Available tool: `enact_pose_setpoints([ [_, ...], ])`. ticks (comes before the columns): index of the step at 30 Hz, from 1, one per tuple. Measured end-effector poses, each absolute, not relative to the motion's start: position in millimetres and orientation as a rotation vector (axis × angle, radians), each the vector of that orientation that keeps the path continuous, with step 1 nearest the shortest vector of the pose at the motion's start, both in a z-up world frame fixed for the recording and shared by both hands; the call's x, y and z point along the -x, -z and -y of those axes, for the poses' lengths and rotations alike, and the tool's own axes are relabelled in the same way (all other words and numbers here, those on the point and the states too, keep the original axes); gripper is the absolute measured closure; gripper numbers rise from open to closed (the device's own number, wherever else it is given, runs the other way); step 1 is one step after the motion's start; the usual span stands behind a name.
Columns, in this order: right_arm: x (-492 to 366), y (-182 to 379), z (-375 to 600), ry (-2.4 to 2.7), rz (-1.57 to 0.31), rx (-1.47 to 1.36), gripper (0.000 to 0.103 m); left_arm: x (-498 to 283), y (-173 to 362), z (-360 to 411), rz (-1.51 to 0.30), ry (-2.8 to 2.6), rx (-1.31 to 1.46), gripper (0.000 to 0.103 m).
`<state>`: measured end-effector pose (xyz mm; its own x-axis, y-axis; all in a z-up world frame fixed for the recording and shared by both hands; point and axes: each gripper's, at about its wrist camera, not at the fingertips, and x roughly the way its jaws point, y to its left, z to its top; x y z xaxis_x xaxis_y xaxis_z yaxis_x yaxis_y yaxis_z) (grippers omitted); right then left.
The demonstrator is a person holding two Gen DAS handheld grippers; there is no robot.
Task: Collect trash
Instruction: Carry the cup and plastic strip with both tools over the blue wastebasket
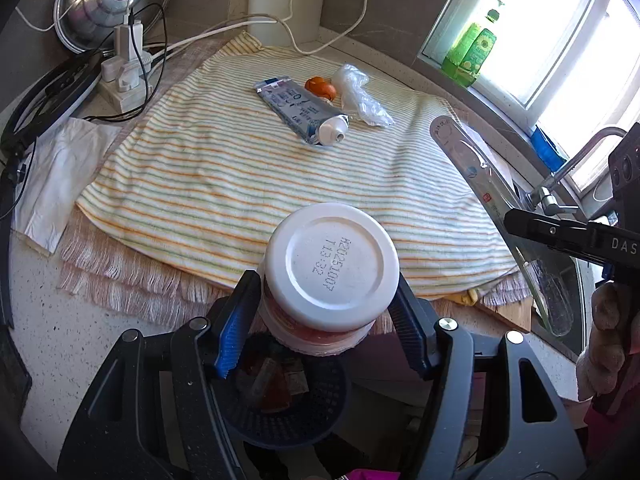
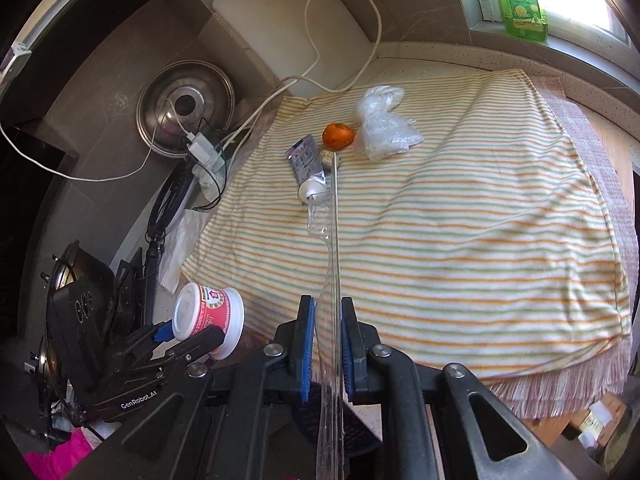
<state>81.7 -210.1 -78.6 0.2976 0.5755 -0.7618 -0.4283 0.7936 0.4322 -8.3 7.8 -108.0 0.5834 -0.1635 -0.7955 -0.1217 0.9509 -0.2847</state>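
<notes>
Left wrist view: my left tongs clench the yogurt cup above the six-o'clock trash basket for dropping, right tongs pinching clear blister packaging.

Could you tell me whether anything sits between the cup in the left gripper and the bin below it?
Nothing visible does. The left gripper holds the cup at the counter's edge, and the dark mesh bin sits directly beneath, its opening unobstructed apart from trash already inside.
</notes>
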Motion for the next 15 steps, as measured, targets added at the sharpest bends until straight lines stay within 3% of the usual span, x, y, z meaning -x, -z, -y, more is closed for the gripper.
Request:
enact_pose_setpoints([
  [15,3,106,190,-0.696,-1.151,-0.149,0.093,67,141,-18,-1.021,0.049,0.348,0.037],
])
